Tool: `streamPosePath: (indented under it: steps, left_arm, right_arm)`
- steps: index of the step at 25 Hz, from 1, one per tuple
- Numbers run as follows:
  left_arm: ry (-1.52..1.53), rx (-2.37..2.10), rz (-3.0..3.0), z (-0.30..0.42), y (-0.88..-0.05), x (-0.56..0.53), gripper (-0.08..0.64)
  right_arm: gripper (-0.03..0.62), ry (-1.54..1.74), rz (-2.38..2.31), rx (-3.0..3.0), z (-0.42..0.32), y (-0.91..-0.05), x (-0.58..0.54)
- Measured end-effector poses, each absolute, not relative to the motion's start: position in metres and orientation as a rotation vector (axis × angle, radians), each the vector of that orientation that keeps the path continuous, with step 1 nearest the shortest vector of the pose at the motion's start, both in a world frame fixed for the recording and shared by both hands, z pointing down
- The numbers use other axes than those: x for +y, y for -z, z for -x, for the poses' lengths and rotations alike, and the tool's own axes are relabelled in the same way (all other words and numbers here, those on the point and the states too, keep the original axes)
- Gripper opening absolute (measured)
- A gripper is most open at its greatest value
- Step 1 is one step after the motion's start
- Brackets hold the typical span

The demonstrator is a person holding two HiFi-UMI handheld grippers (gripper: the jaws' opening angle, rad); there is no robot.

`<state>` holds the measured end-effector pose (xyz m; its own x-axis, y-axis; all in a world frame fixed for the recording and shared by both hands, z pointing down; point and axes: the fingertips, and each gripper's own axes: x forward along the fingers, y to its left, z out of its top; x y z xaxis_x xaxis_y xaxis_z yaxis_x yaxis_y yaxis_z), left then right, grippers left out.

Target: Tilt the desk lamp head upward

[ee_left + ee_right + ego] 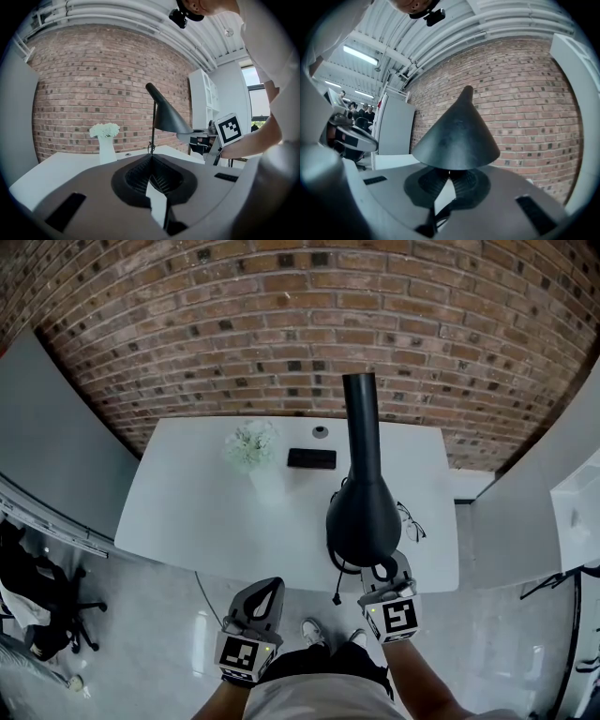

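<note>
A black desk lamp stands on the white desk [206,512]. Its cone-shaped lamp head [363,512] has the wide rim toward me and the narrow neck pointing away. My right gripper [384,570] is at the near rim and looks shut on it. In the right gripper view the lamp head [457,136] fills the space just above the right gripper [449,171]. In the left gripper view the lamp head [166,117] tilts on a thin stem [153,126]. My left gripper [272,585] hangs off the desk's near edge, shut and holding nothing. The lamp's base is hidden.
A white vase of flowers [249,448] stands at the back of the desk beside a flat black slab [311,458]. Glasses [411,521] lie at the right, and a black cable [336,587] hangs off the front edge. A brick wall [281,324] rises behind, and an office chair [37,606] is at the left.
</note>
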<state>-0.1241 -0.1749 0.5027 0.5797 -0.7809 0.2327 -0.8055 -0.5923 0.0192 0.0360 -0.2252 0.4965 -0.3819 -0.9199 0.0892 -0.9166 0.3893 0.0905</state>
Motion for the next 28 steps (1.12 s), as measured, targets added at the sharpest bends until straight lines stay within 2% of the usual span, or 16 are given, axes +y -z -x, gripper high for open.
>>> streamPosePath:
  steps: [28]
  left_arm:
    - [-0.215,-1.404,-2.663,0.098,-0.487,-0.165,0.008]
  right_arm:
    - [0.017,0.057,-1.522,-2.625,-0.027,-0.459,-0.188]
